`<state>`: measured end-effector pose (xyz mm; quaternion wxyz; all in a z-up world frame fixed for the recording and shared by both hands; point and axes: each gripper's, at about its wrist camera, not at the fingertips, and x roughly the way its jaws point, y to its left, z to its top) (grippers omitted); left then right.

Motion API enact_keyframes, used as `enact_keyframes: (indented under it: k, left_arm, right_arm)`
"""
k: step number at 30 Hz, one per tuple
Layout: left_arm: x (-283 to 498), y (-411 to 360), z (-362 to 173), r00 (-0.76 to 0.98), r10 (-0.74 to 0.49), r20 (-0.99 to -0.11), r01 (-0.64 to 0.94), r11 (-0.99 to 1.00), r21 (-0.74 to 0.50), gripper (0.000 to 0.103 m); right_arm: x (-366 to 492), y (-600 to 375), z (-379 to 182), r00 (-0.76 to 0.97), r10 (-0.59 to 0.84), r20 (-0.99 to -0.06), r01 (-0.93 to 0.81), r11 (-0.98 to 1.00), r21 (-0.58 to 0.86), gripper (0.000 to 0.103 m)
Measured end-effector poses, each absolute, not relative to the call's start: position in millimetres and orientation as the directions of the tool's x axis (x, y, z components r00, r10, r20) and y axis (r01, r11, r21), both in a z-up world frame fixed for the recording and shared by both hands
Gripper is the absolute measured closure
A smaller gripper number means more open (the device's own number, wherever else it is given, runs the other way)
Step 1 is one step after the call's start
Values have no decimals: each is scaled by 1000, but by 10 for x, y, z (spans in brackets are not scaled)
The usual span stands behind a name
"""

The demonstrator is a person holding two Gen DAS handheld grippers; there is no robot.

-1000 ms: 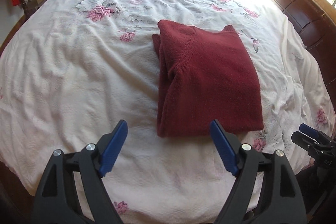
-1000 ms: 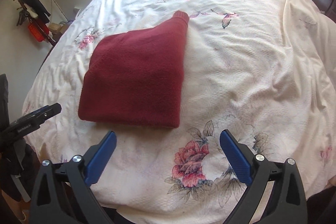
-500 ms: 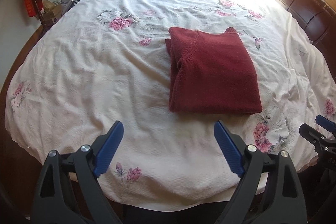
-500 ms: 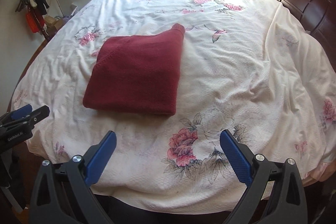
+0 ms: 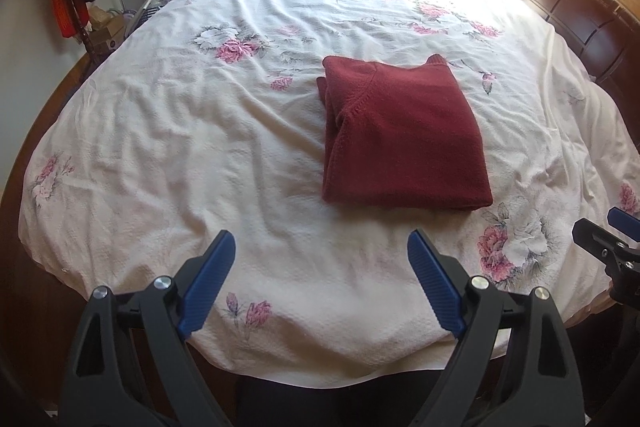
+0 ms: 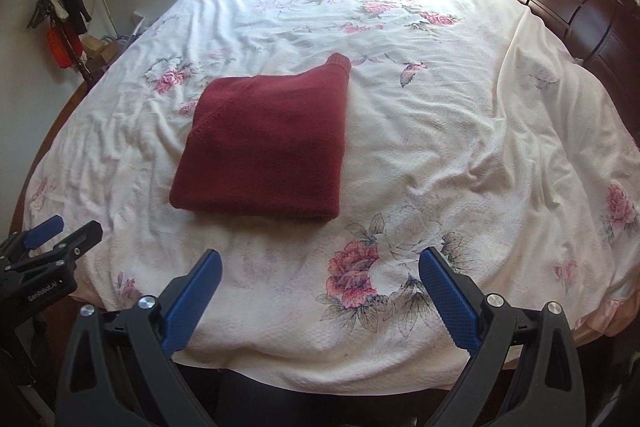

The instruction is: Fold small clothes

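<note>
My left tool [image 5: 322, 259] and right tool [image 6: 320, 277] are both spread wide and empty, held over the near edge of the bed [image 5: 160, 147], well clear of the maroon sweater [image 5: 404, 135]. It lies folded into a neat rectangle on the floral bedspread [image 6: 460, 131], one cuff [image 6: 339, 61] poking out at the far corner. I judge the folding done; next I'd tuck that cuff in or reach for another garment.
</note>
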<state>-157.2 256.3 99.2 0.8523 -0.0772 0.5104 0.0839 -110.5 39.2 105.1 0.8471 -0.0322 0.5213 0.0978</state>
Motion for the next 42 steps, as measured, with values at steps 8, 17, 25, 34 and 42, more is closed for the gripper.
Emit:
enact_keyframes:
  k: [8, 17, 25, 34, 42]
  left_arm:
    - [-1605, 2504, 1062, 476, 88, -875, -216, 976, -19, 16]
    - [-1569, 2487, 964, 456, 91, -885, -214, 977, -9, 16]
    - [-1511, 2488, 885, 441, 94, -892, -216, 976, -4, 16]
    - [-1444, 2454, 795, 426, 90, -900, -208, 978, -1, 16]
    - [-1383, 2486, 695, 407, 91, -909, -214, 977, 1, 16]
  right_arm:
    - [-1143, 448, 1095, 435, 137, -890, -214, 976, 46, 4]
    - [-1101, 391, 1037, 418, 146, -897, -201, 977, 65, 4]
    - [-1047, 359, 876, 388, 137, -911, -192, 979, 66, 4]
    - [-989, 367, 760, 364, 132, -922, -191, 979, 65, 4]
    - [-946, 394, 657, 343, 120, -932, -191, 980, 56, 4]
